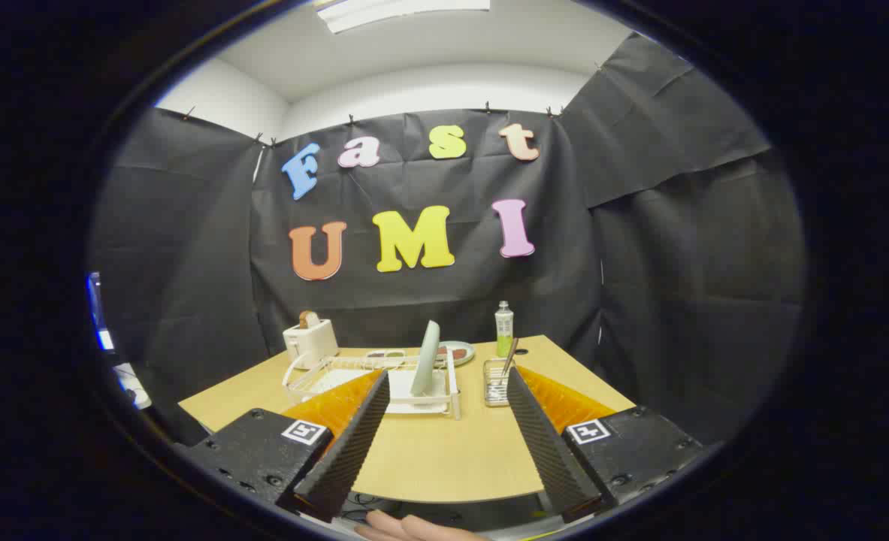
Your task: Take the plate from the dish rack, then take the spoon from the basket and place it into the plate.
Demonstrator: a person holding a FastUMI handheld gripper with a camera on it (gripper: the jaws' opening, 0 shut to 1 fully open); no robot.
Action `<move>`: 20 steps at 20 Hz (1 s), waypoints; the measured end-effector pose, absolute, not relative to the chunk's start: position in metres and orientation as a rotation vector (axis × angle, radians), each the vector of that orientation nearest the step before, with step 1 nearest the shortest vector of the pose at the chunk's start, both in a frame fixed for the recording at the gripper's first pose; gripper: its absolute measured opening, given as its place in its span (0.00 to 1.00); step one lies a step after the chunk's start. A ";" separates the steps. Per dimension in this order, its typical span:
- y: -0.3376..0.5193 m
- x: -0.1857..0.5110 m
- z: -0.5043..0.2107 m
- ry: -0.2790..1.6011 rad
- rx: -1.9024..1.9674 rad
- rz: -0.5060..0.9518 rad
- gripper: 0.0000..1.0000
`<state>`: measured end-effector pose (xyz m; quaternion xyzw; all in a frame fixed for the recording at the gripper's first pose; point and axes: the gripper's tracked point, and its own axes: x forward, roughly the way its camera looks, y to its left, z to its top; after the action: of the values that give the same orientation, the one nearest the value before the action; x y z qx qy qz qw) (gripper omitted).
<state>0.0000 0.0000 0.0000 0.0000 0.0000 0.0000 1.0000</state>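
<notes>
**My gripper is open and far back from the table things**

My gripper (444, 391) has its two fingers spread wide apart. Nothing is between them but air and the bare top of the table (444, 458). They hold nothing. Part of my hand (406, 527) shows low down, under the fingers.

Beyond the fingertips, in the gap between them, sits the white dish rack (369, 379). The pale plate (426, 358) stands up on its edge in the rack, near the rack's right end. I see it almost edge-on, so it looks thin and tall.

Just to the right of the rack is a small wire basket (496, 383). It is close to the tip of my right finger. The spoon (509, 356) stands in the basket and leans to the right, with its handle poking up out of the top.

Behind the basket stands a bottle (503, 328) with green stuff in it. A flat dish (459, 352) lies behind the rack, next to the bottle. At the far left of the table is a white toaster (309, 340) with something brown sticking out of the top.
</notes>
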 end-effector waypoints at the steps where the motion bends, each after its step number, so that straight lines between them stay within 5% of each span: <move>1: 0.000 0.000 -0.001 0.002 0.001 0.002 1.00; 20: 0.001 0.013 -0.010 0.035 -0.007 0.007 1.00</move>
<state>0.0125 0.0006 -0.0096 -0.0033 0.0176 0.0033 0.9998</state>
